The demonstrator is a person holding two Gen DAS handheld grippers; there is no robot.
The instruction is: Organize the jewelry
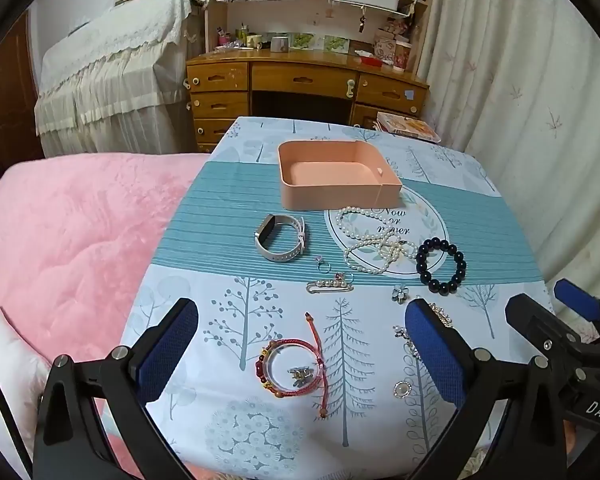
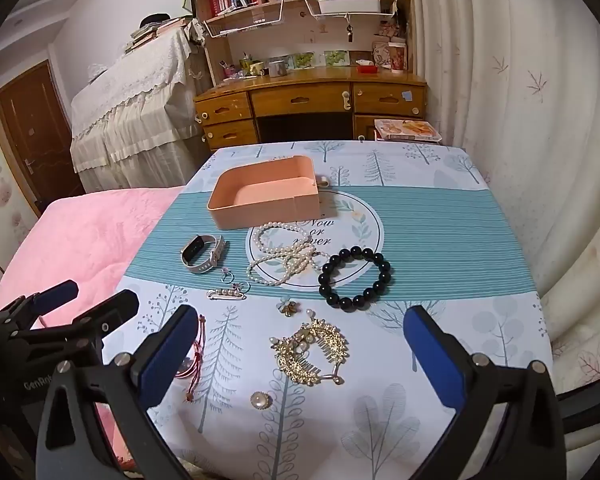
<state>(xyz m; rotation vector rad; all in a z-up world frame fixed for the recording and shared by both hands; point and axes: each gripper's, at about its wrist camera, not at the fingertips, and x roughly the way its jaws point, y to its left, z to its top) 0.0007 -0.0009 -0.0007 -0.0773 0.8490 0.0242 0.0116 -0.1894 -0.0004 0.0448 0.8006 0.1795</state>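
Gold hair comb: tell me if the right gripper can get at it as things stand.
Probably yes. The right gripper stands open above the tablecloth, and the gold hair comb lies flat right between its fingers, nothing on top; only a small pearl brooch sits close by.

Far right table (image 2: pixel 440 216) surface lies free. Pink tray (image 2: pixel 260 208) blocks far centre; pearl necklace (image 2: pixel 284 256) and black bead bracelet (image 2: pixel 354 278) crowd the middle.
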